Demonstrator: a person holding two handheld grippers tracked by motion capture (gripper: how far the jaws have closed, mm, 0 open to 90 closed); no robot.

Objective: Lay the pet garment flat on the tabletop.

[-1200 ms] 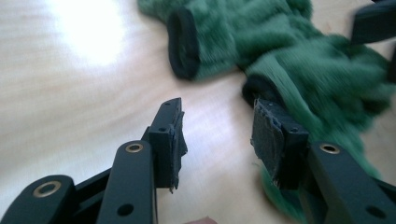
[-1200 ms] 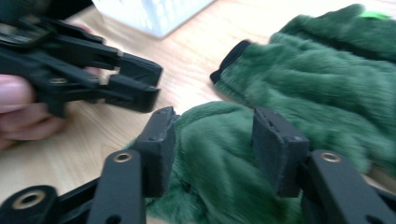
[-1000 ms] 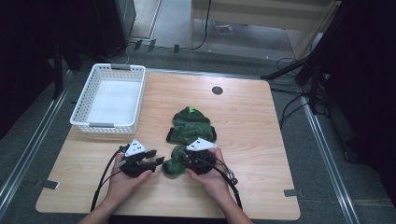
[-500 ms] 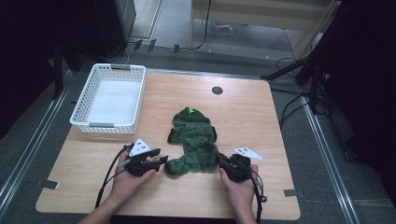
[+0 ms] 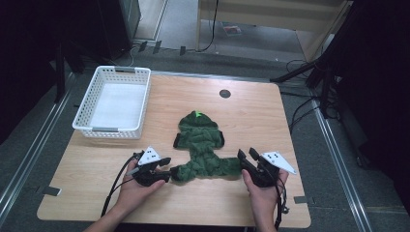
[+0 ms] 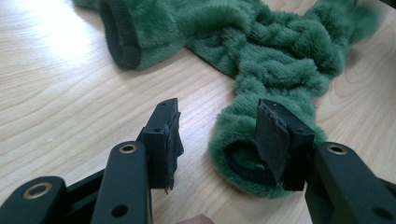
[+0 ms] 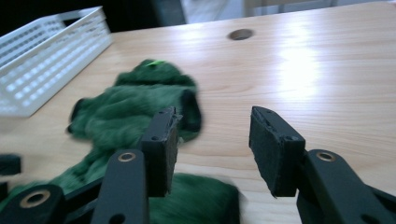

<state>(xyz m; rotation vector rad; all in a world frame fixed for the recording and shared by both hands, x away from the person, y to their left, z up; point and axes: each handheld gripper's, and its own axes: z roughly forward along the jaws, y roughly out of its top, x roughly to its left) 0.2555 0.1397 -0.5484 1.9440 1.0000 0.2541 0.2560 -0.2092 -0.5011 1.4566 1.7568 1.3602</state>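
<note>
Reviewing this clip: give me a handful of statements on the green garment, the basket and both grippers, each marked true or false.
1. The white basket holds the green fleece garment. False: the garment lies spread on the table, beside the basket.
2. The left gripper sits at the garment's lower left end, jaws apart. True.
3. The right gripper is clamped on fabric. False: its jaws have just been opening, with nothing between them.
4. The garment has a bright green tag at its far end. True.
5. A dark round hole is in the tabletop. True.
</note>
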